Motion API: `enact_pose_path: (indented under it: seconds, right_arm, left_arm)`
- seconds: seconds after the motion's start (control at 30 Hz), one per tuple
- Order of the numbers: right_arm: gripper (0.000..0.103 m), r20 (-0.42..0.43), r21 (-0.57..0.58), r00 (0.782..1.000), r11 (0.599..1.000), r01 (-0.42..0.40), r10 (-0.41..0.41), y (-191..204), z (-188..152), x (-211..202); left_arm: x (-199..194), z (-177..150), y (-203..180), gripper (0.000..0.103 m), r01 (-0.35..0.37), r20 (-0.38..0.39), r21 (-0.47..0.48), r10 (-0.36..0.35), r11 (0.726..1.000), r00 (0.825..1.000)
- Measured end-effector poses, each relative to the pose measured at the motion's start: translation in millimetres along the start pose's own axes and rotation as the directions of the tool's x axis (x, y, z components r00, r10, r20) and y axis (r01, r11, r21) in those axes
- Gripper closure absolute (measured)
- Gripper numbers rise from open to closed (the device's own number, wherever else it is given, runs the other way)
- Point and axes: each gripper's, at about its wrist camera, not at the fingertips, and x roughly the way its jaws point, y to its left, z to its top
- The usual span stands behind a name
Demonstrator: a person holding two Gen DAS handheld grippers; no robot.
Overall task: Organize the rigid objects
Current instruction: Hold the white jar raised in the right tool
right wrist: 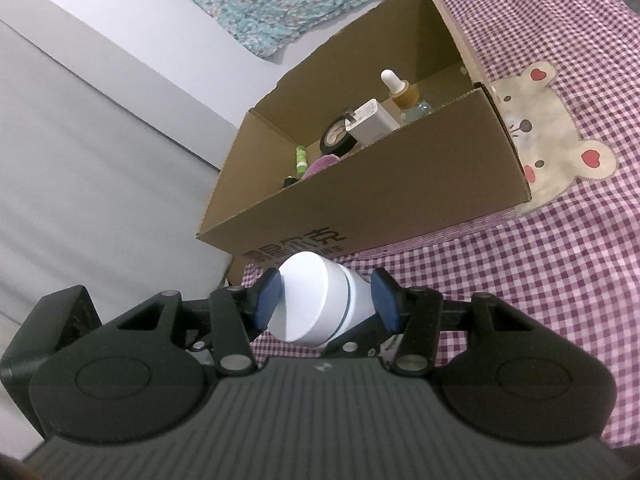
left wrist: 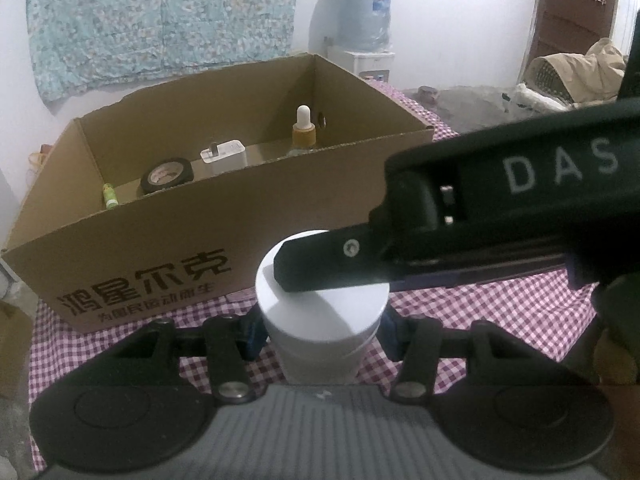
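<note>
A white jar (left wrist: 324,320) with a flat lid hangs above the checked cloth, just in front of the cardboard box (left wrist: 132,248). My left gripper (left wrist: 324,336) is shut on its body, a blue pad on either side. One finger (left wrist: 320,268) of my right gripper lies across the lid from the right. In the right wrist view the jar (right wrist: 316,300) is tilted with its lid to the left. There my right gripper (right wrist: 326,304) is shut on it, one pad on the lid face, the other against its lower body.
The open box (right wrist: 360,200) holds a black tape roll (left wrist: 166,175), a white charger (left wrist: 224,157), a dropper bottle (left wrist: 303,130) and a green tube (left wrist: 110,196). A purple checked cloth (right wrist: 520,280) with a bear picture covers the table. A white wall stands on the left.
</note>
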Motion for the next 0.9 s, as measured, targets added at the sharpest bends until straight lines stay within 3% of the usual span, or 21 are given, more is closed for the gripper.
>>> enact_pose_path:
  seconds: [0.9]
  right_arm:
    - [0.051, -0.001, -0.003, 1.000, 1.000, 0.015, -0.015, 1.7, -0.6, -2.9]
  left_arm:
    - [-2.4, -2.1, -5.0, 0.049, 0.003, 0.009, 0.008, -0.003, 1.000, 1.000]
